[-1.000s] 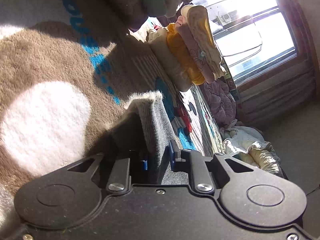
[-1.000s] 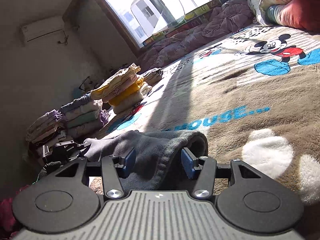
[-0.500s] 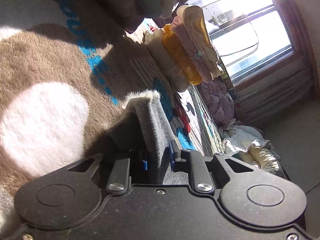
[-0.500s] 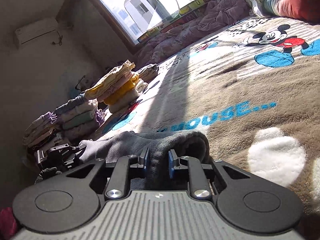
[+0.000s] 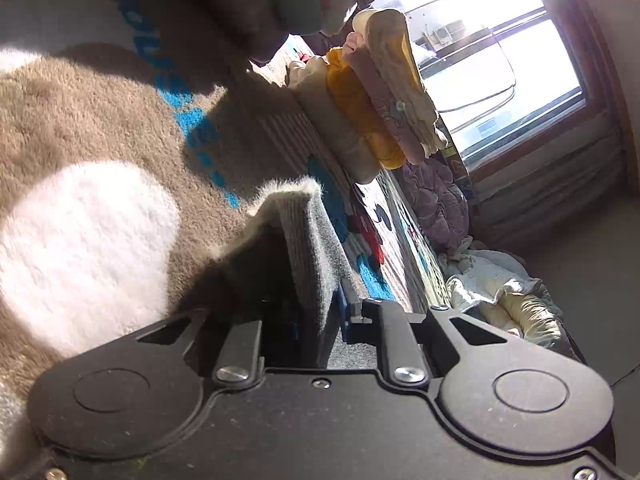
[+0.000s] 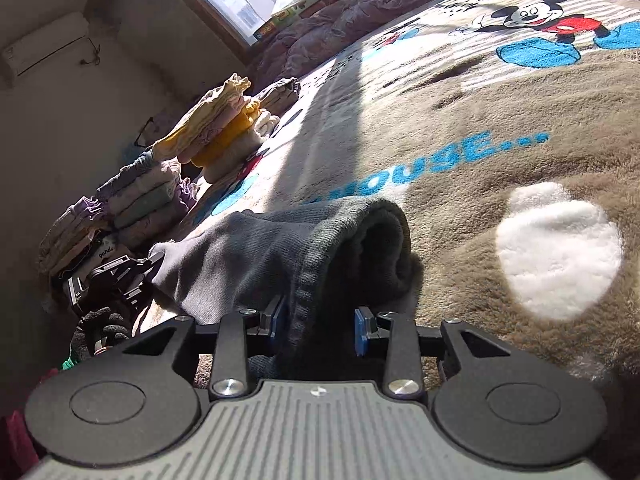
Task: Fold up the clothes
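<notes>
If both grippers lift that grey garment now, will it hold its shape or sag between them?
Probably sag: the grey garment already drapes slack from the left gripper to the right gripper. Its rolled cuff looks thick and ribbed, so it should resist slipping. The right jaws are opening, with cloth between them and a gap at one pad, so that end may drop.

Bed w/ fuzzy brown cartoon-mouse blanket (image 6: 500, 120), blue lettering + white patches. On it: grey garment (image 6: 280, 248) near front edge, folded clothes stacks (image 6: 216, 136) along far side, purple quilt (image 6: 340, 28) bunched by window, pillows at head end.
</notes>
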Demonstrator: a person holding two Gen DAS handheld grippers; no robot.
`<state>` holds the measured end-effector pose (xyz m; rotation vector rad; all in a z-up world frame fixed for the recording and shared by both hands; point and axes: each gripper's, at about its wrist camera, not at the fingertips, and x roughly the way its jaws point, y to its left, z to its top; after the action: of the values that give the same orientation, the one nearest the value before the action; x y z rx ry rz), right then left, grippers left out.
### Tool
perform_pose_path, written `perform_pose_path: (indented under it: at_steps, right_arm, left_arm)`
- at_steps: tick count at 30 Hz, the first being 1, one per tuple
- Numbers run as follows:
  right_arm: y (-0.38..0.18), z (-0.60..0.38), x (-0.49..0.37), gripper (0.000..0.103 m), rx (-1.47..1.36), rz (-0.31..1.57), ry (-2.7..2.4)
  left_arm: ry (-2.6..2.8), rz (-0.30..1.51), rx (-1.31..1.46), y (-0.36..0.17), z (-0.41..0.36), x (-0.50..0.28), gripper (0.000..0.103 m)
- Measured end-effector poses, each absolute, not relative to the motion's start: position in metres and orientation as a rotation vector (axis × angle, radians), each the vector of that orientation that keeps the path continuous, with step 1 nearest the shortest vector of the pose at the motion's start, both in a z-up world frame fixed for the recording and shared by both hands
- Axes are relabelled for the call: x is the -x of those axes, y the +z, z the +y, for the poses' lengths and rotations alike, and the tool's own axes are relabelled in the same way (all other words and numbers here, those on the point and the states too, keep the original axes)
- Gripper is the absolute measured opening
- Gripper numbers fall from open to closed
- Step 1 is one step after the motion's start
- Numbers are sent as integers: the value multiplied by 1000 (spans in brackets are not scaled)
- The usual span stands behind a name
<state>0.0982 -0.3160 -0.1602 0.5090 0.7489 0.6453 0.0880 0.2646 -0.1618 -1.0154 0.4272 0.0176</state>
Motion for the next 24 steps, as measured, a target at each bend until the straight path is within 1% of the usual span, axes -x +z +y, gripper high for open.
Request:
perform_pose_path:
  at_steps: [1,3,5,7,9,11,12,14,15,18,19,24]
  right_arm:
    - [-157,-316,-97,16,-509,725,660]
    - [-147,-315,-93,12,-515,650,674]
    - [-132,-309,-91,12,-469,583,651]
    - [-127,-300,-93,12,-431,566,641]
    - [-126,-294,-98,16,-412,578,635]
    - [-128,-293,-101,16,-406,599,622]
    - [-128,-294,-102,19,-405,607,617]
    - [-128,-300,-99,37,-426,607,624]
    - [-128,-303,-96,49,-428,608,618]
    - [-131,-316,-91,53,-451,621,582]
    - [-135,-320,-91,56,-475,635,574]
    - [-154,-321,-94,56,-580,732,633]
  left_arm:
    - [18,427,1013,-161,264,-89,16]
    - [20,427,1008,-161,264,-89,16]
    - [24,426,1004,-161,263,-89,16]
    - [27,425,1000,-161,262,-89,16]
    - [32,426,995,-160,261,-89,16]
    - [37,425,991,-160,260,-88,16]
    - [38,424,989,-160,260,-88,16]
    - [40,422,990,-161,260,-88,16]
    - [41,422,992,-161,260,-87,16]
    - [43,421,992,-161,260,-87,16]
    - [45,420,992,-162,260,-87,16]
    - [51,419,985,-162,259,-87,16]
